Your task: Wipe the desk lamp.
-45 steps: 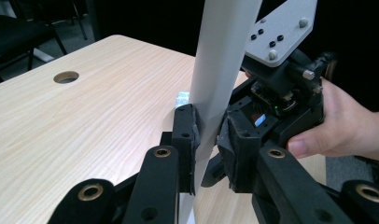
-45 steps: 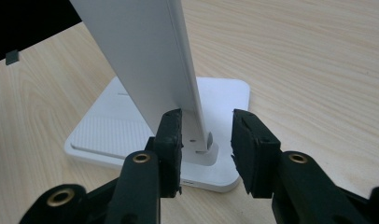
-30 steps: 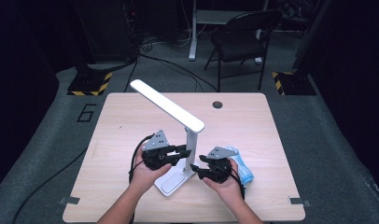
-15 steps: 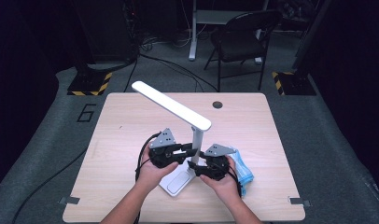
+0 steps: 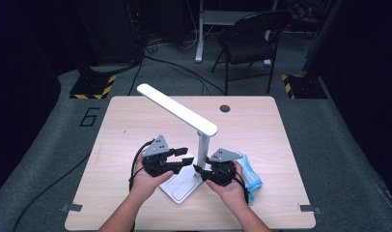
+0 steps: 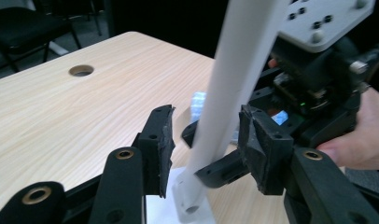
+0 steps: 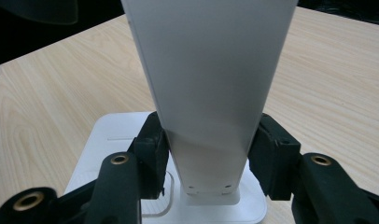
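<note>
Light wooden table (image 5: 136, 121) with a round cable hole (image 5: 225, 108); blue packet (image 5: 249, 174) near the front right; behind, black folding chair (image 5: 249, 36), yellow-black striped blocks (image 5: 92, 87).

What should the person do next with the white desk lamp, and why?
Probably steady the lamp's post with the right hand-held gripper, whose jaws have just been closing and now hug it near the base. The left hand-held gripper has just been opening; its jaws straddle the post with a gap.

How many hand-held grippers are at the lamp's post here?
2. The left hand-held gripper is left of the lamp post, jaws either side of it with a gap. The right hand-held gripper clamps the post low, just above the base.
</note>
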